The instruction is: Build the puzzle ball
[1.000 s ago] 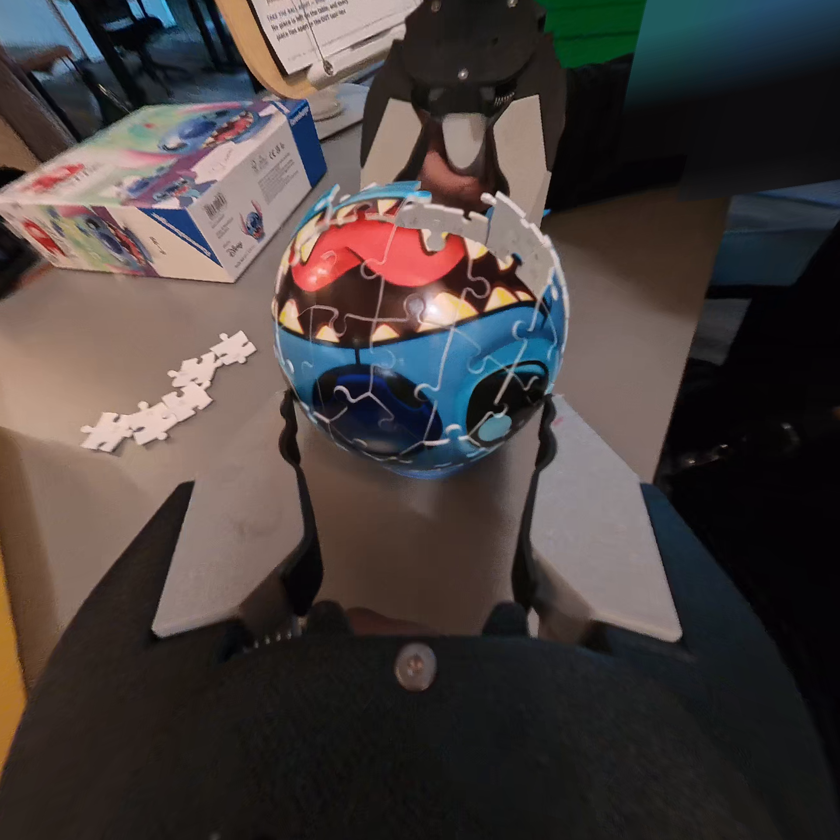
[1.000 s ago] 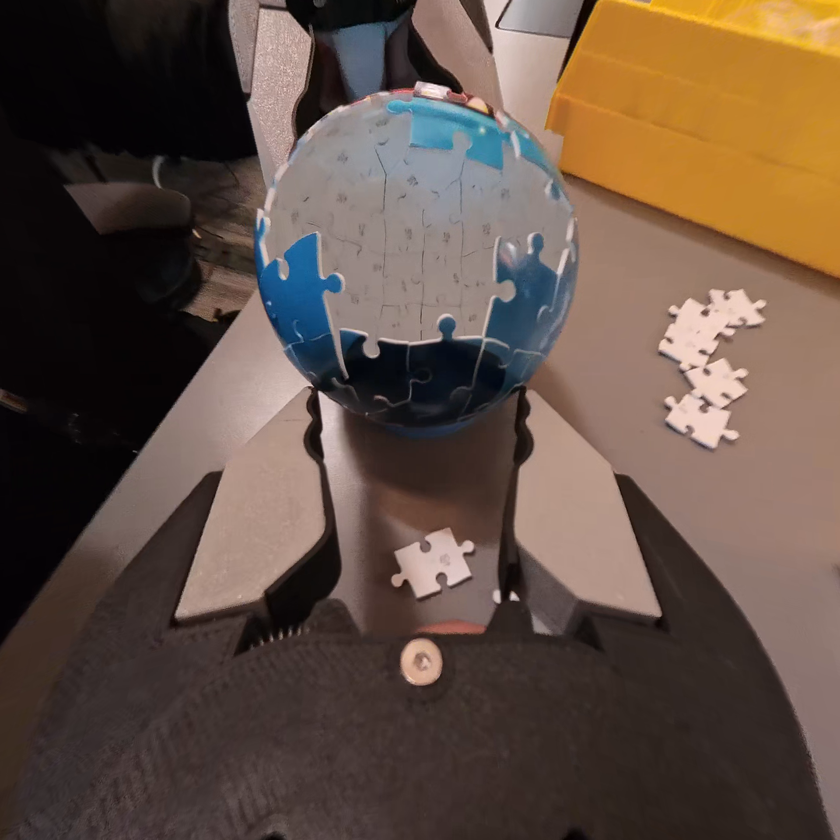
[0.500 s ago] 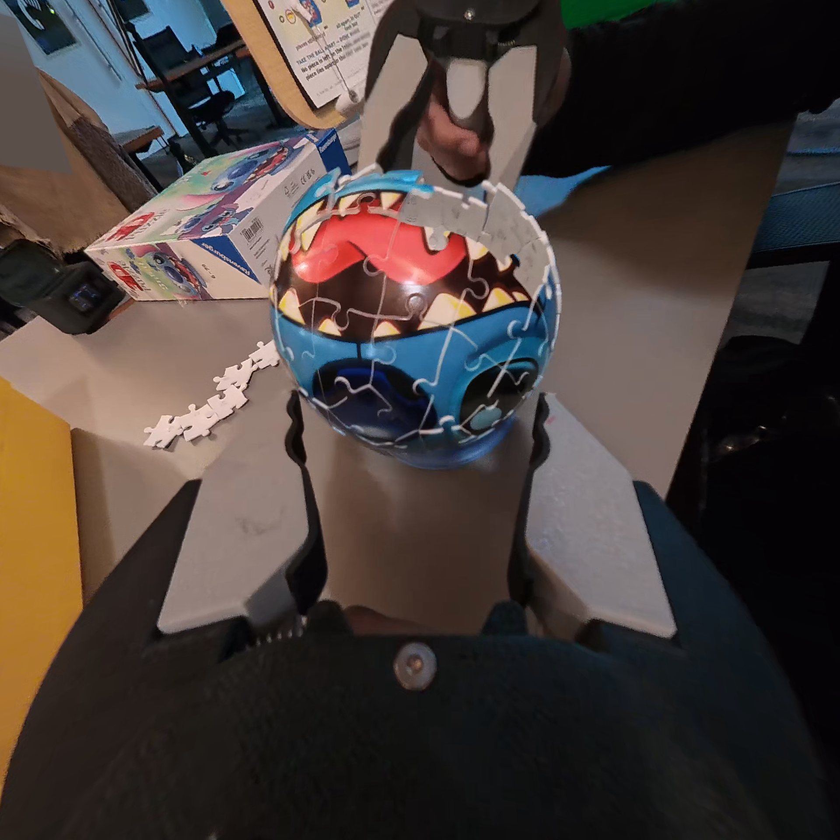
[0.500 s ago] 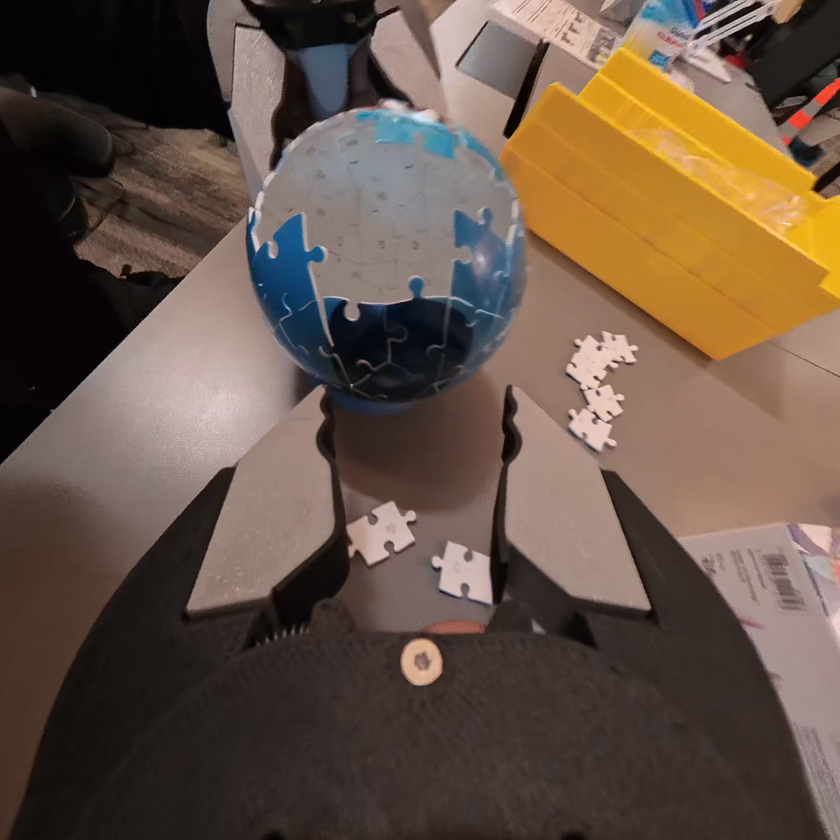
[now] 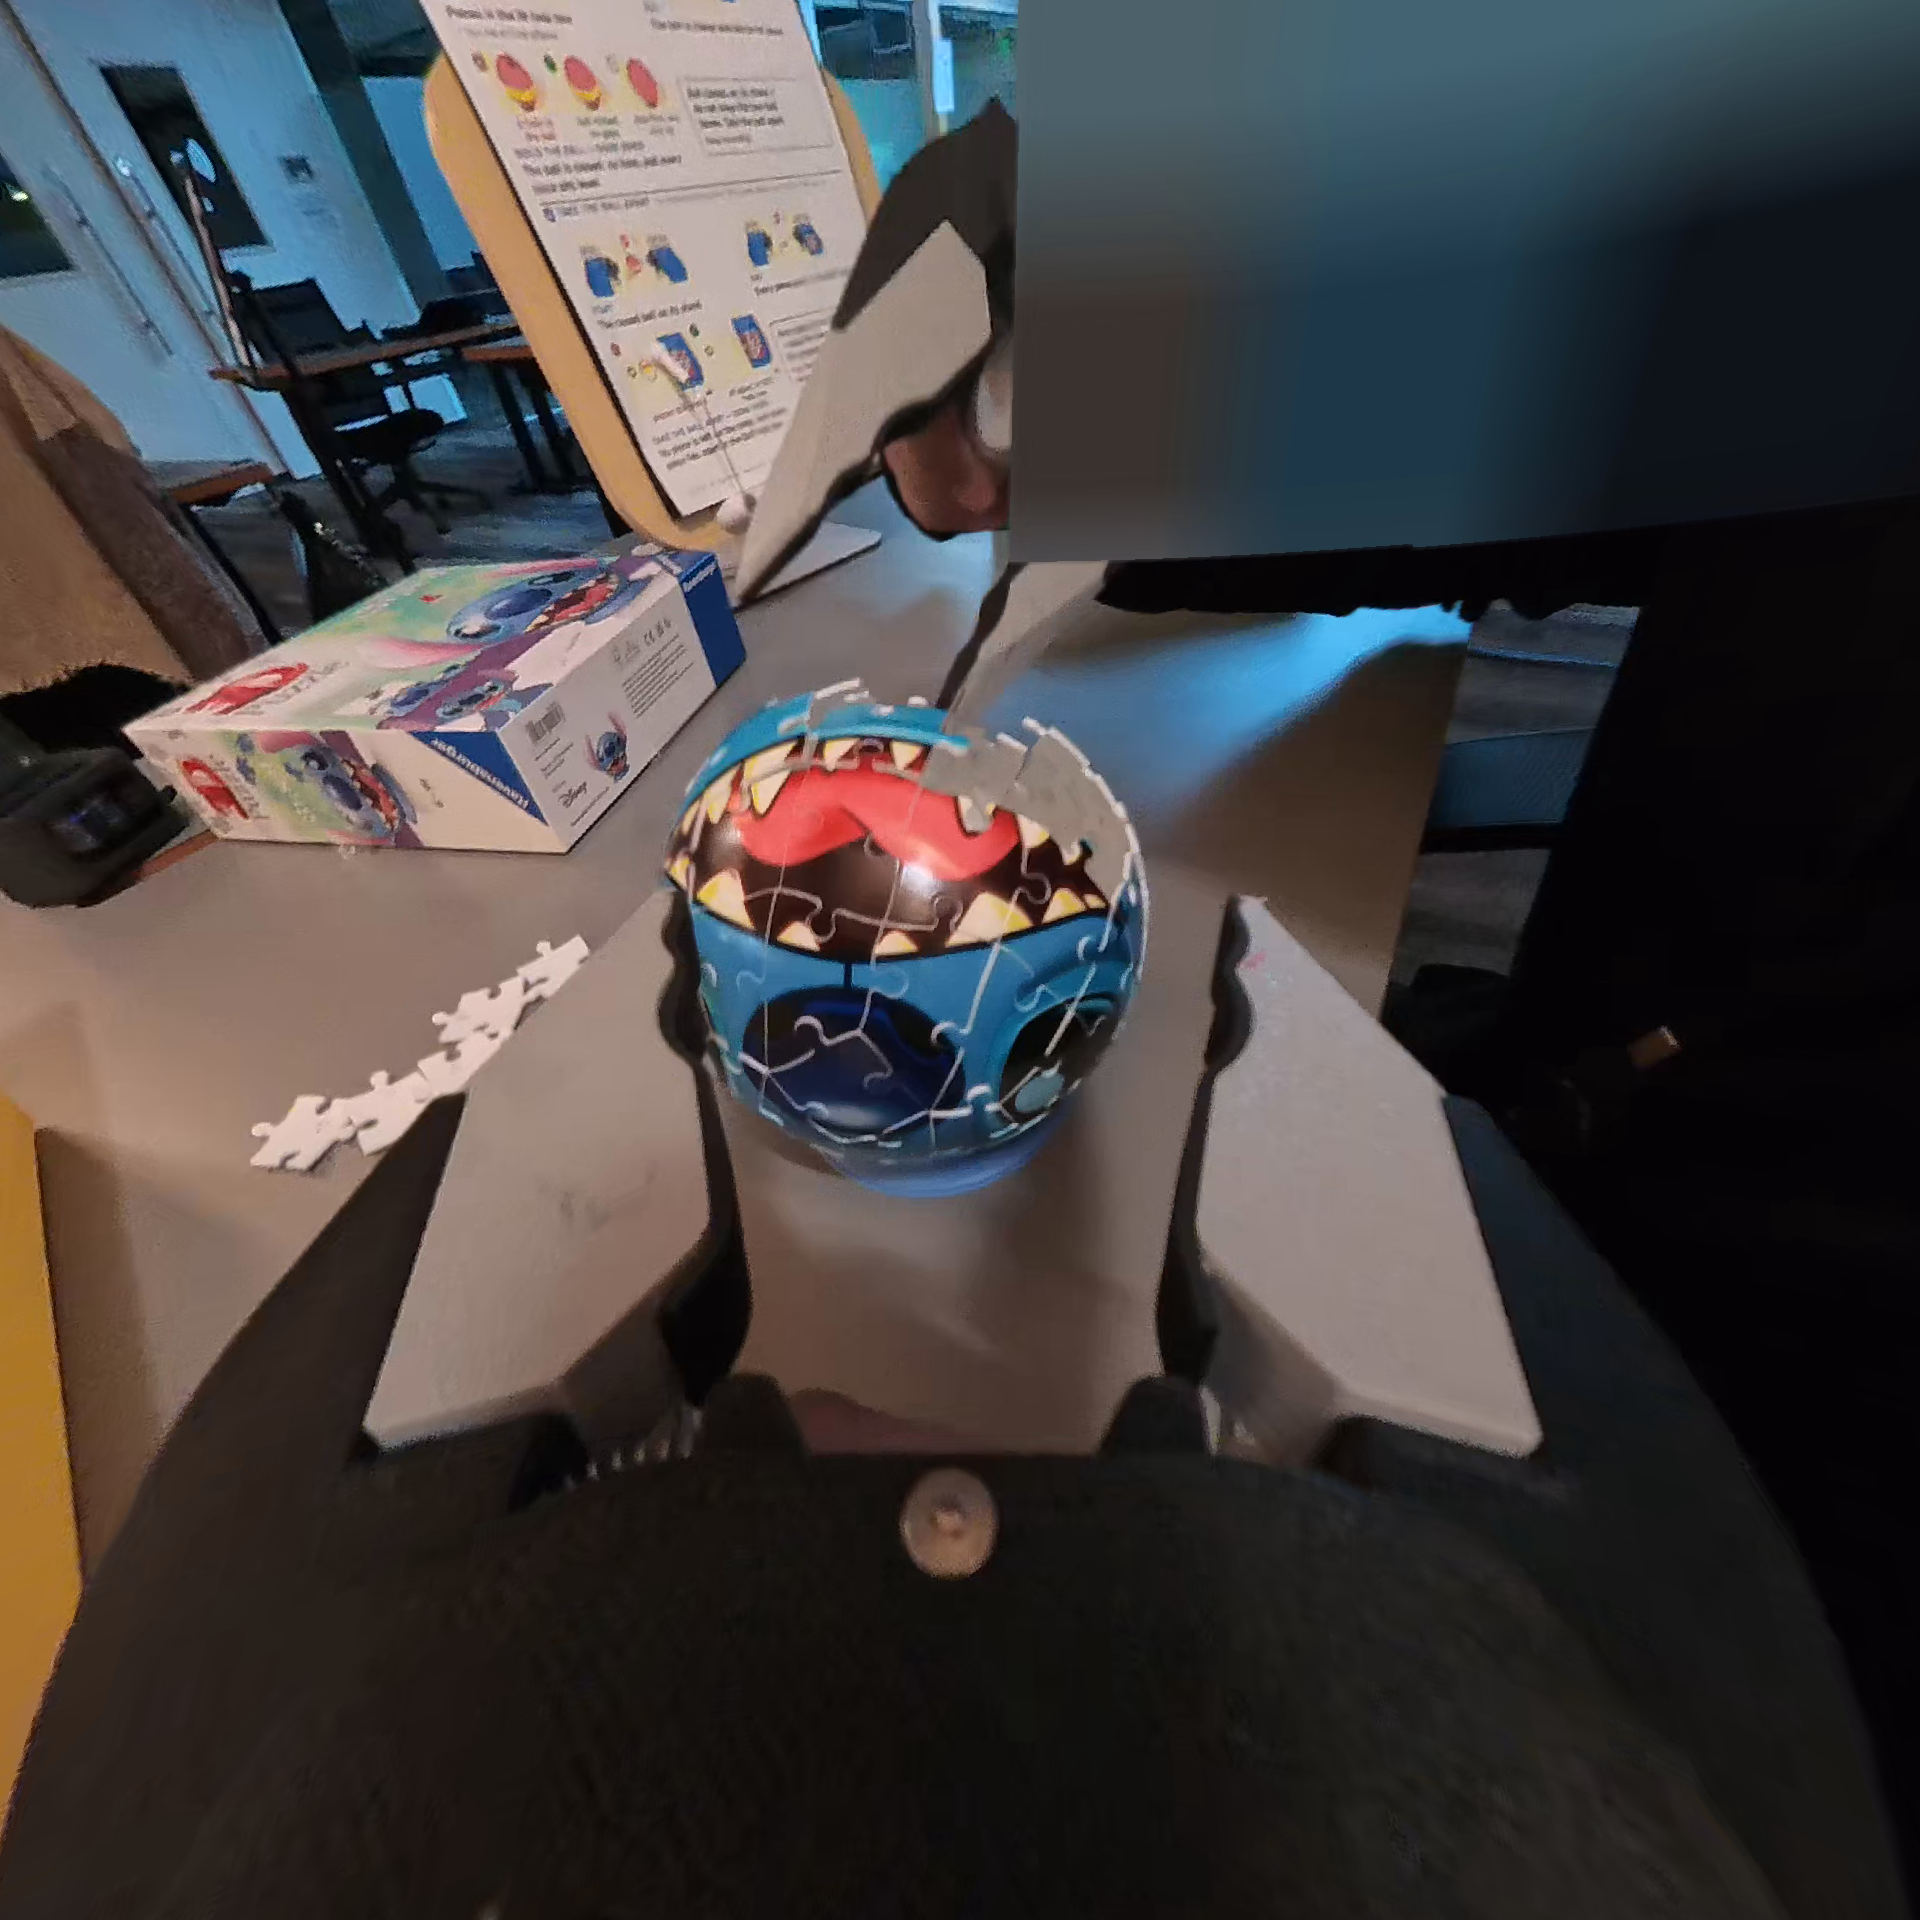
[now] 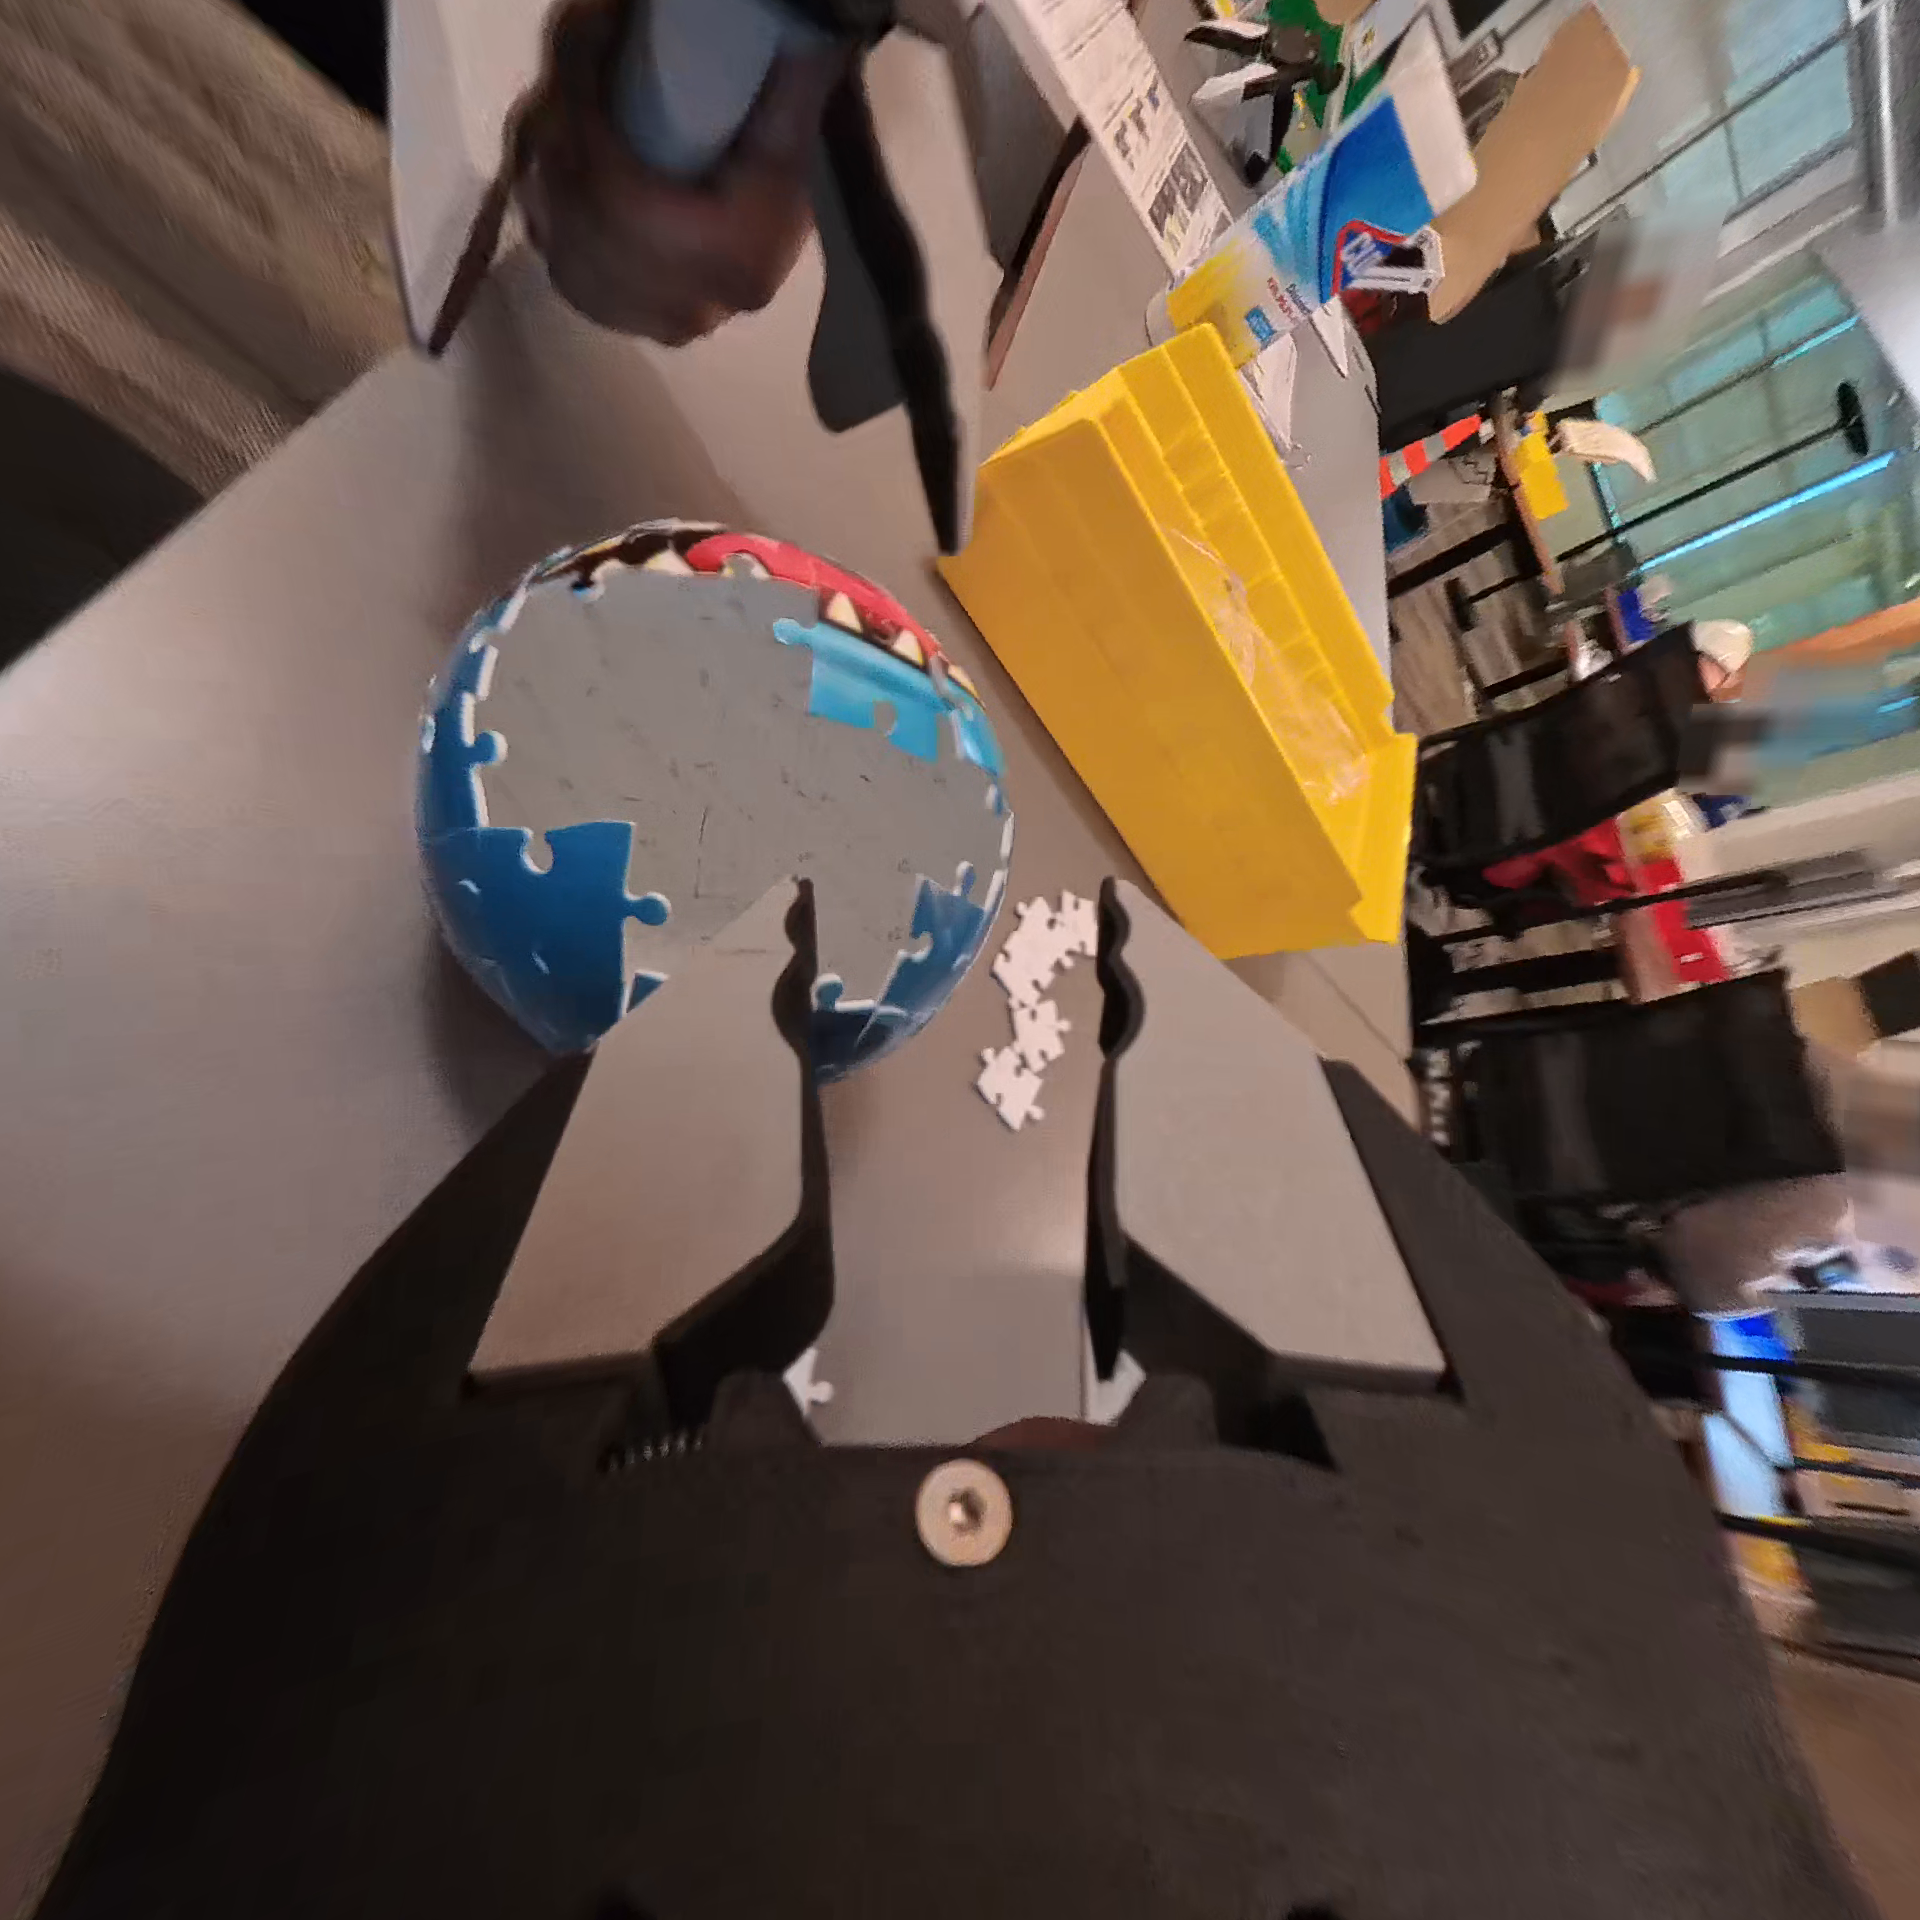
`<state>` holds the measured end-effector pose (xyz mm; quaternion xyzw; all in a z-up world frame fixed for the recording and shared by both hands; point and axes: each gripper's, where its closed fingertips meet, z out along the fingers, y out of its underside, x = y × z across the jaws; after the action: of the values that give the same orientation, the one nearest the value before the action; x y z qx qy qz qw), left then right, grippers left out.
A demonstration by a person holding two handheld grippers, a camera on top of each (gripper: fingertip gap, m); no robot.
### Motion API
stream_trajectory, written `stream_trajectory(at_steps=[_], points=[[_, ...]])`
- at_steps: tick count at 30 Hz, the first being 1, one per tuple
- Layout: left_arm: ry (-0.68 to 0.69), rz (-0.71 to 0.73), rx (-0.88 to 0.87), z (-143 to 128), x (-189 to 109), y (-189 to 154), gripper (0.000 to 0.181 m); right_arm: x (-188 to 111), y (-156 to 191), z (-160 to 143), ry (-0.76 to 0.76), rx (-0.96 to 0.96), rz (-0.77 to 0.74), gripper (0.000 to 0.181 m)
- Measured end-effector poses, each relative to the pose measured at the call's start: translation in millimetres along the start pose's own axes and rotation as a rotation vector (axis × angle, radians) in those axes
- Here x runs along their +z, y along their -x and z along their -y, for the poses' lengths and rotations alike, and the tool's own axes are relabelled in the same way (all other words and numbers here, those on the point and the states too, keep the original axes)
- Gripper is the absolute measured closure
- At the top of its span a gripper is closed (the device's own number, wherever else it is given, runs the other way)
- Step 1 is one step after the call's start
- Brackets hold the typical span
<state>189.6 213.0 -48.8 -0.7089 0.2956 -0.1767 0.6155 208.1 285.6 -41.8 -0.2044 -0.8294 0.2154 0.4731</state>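
The puzzle ball (image 5: 904, 935) stands on a blue base on the grey table (image 5: 260, 935). It shows a red mouth with teeth and blue eyes. In the right wrist view the ball (image 6: 707, 810) shows a large grey patch with no coloured pieces. My left gripper (image 5: 956, 987) is open, its fingertips on either side of the ball's lower half. My right gripper (image 6: 954, 914) is open and empty, with the ball to the left of its fingers. It also hangs tilted above and behind the ball in the left wrist view (image 5: 894, 395). Several loose white pieces (image 6: 1039, 997) lie beside the ball.
The puzzle box (image 5: 447, 727) lies at the back left, with an instruction board (image 5: 665, 239) behind it. A row of loose pieces (image 5: 416, 1049) lies left of the ball. A yellow bin (image 6: 1195, 707) stands close to the right. One piece (image 6: 808, 1387) lies under my right gripper. The gap from one gripper's tips to the other's is roughly 9 cm.
My right gripper has lifted off, tilted and swung to the right, so the ball now sits left of its fingers. My left gripper has risen and looks down on the ball from farther off.
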Motion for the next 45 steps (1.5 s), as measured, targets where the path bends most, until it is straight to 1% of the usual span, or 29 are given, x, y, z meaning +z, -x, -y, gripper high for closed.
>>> stream_trajectory(at_steps=[3,7,13,17,21,27,32,39,45], points=[[0.009,-0.013,0.012,8.1,0.1,1.0,0.084,5.7,5.5,9.9,0.007,-0.082,0.020,0.131],[0.011,-0.045,-0.012,14.4,6.5,2.8,0.086,9.6,2.4,17.8,-0.004,-0.117,0.030,0.134],[0.025,-0.091,-0.007,11.9,17.9,8.6,0.088,21.7,6.3,14.3,0.010,-0.175,0.064,0.134],[0.018,-0.122,0.000,11.7,22.4,11.9,0.091,28.2,9.3,9.0,0.008,-0.199,0.076,0.141],[0.018,-0.140,-0.007,11.1,25.2,16.3,0.094,28.5,10.2,12.6,-0.032,-0.198,0.077,0.146],[0.042,-0.181,0.038,13.3,29.9,10.2,0.099,25.5,12.2,18.6,-0.069,-0.199,0.075,0.148],[0.068,-0.180,0.067,8.5,34.9,9.9,0.100,23.7,11.2,25.6,-0.117,-0.167,0.082,0.157],[0.040,-0.181,0.052,8.6,33.5,13.2,0.104,22.9,9.1,21.9,-0.140,-0.117,0.101,0.157],[0.034,-0.224,0.092,11.7,31.5,3.9,0.105,23.2,7.1,21.9,-0.148,-0.125,0.082,0.162]])
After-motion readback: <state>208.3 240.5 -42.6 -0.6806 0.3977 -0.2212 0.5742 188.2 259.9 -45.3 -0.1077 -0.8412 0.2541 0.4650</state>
